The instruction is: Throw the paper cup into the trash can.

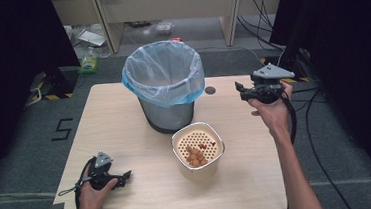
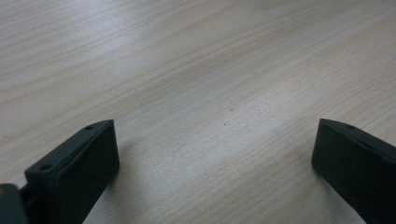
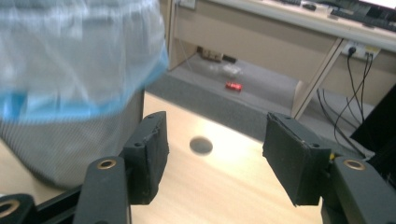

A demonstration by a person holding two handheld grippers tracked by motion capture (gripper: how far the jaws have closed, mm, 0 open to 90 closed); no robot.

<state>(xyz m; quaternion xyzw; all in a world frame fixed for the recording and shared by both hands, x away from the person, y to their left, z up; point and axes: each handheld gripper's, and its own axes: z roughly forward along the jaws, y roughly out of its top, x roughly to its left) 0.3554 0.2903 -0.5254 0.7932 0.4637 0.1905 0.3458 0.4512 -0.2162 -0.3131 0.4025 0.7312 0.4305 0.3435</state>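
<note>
At the table's (image 1: 124, 114) middle stands a grey mesh bin (image 1: 164, 86) lined with a pale blue bag, and just in front of it sits a white pot (image 1: 198, 151) with a perforated insert bearing brown lumps. The right gripper (image 1: 239, 91) hovers near the bin's right side, jaws apart and empty. The left gripper (image 1: 127, 178) rests at the near left, jaws wide, nothing between them.

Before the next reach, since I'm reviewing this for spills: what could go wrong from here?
1. The right gripper, jaws open and empty, hangs close beside the lined waste bin; a sideways swing could snag the blue liner or tip the bin.
2. The white container holding brown food pieces stands right in front of the bin near the table's middle; an arm crossing low could knock it over.
3. The left gripper rests open low over the table, so its trailing cable might catch.
</note>
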